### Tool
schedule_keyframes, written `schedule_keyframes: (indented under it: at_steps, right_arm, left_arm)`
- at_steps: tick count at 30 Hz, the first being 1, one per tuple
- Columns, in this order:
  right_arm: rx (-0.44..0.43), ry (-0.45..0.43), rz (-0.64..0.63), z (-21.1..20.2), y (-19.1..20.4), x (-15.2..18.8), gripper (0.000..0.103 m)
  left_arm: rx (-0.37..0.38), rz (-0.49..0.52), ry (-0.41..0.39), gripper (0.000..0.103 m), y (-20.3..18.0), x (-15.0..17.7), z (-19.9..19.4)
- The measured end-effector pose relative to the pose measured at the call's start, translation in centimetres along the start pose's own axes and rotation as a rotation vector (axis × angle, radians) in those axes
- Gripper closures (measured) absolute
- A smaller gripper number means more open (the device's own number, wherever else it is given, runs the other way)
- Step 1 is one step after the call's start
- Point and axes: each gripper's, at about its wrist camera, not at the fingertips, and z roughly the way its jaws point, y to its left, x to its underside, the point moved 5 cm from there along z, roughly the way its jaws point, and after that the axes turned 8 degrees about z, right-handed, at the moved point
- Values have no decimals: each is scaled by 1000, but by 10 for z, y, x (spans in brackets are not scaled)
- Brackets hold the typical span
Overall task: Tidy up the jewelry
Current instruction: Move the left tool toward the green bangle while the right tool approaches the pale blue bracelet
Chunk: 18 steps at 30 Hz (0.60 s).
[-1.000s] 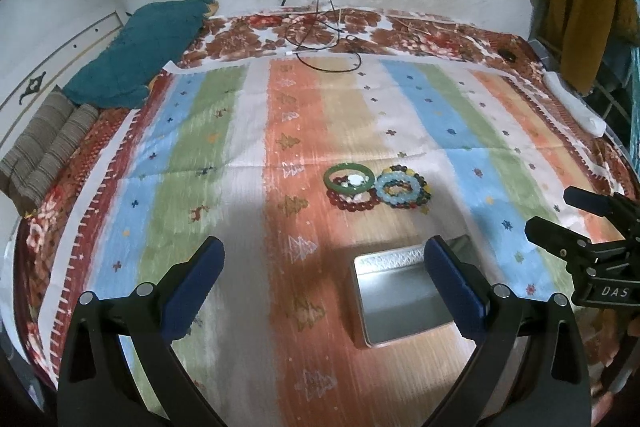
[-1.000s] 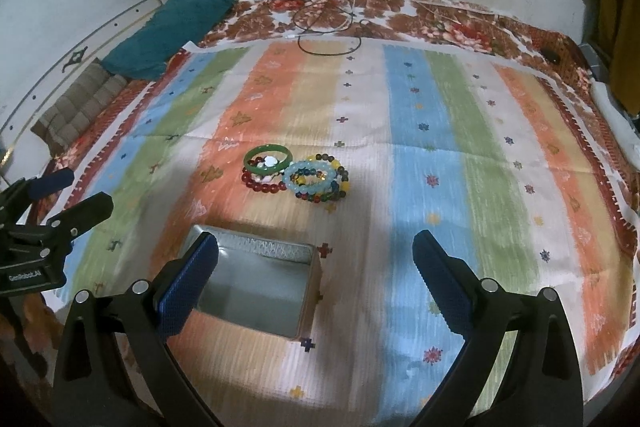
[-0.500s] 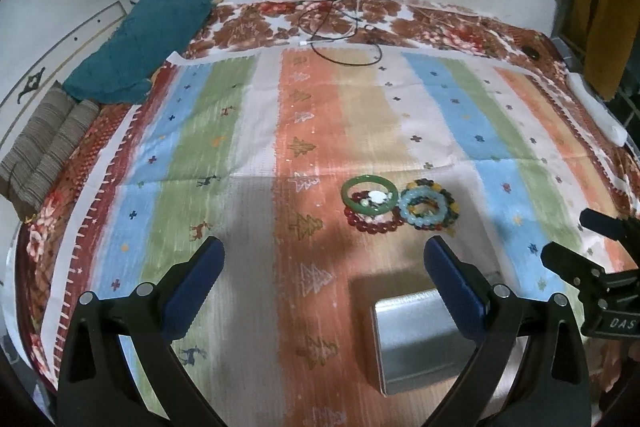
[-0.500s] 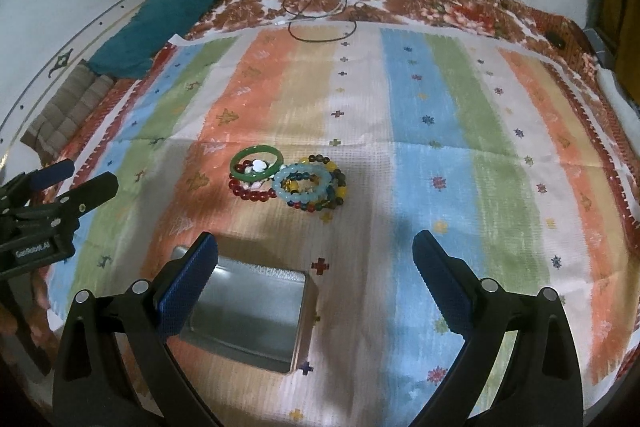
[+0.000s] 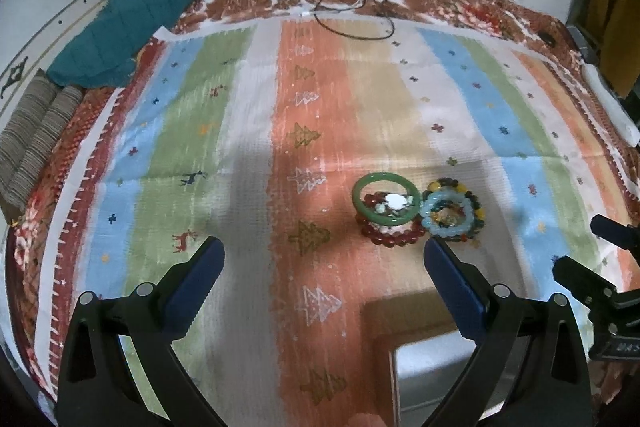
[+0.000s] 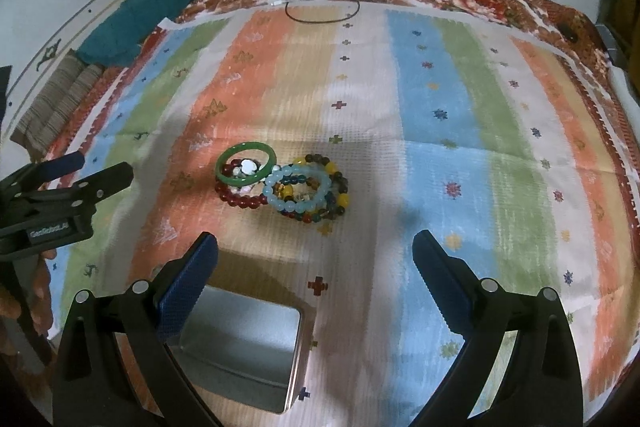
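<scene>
A pile of bracelets lies on the striped cloth: a green bangle [image 5: 386, 202] [image 6: 245, 169] over a red bead bracelet [image 5: 394, 237] [image 6: 240, 201], and next to them a pale blue bead bracelet [image 5: 448, 213] [image 6: 298, 193] on a multicoloured bead bracelet [image 6: 338, 193]. Small white pieces lie inside the bangle. An open metal tin [image 6: 244, 347] [image 5: 436, 375] sits nearer than the pile. My left gripper [image 5: 322, 283] is open and empty, short of the pile and left of it. My right gripper [image 6: 314, 271] is open and empty, above the tin's right edge.
The striped cloth [image 6: 440, 131] covers a bed with a floral sheet. A teal pillow [image 5: 132, 23] and a striped folded blanket [image 5: 36, 135] lie at the far left. Black cables [image 5: 344, 3] trail from the wall onto the bed's far edge.
Both grippers have moved forward and lower toward the bracelets. The pile and the tin now sit lower and nearer in both views. Both grippers stay open.
</scene>
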Motion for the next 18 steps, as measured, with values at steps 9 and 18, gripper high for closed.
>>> schedule_keyframes:
  at_steps: [9,18]
  right_arm:
    - [14,56,0,27,0,-7,5]
    - [39,116,11,59,-3,-15,15]
  left_arm:
    - [1,2,46,6,2,-8,32]
    - [13,11,105,11,-1,-16,67]
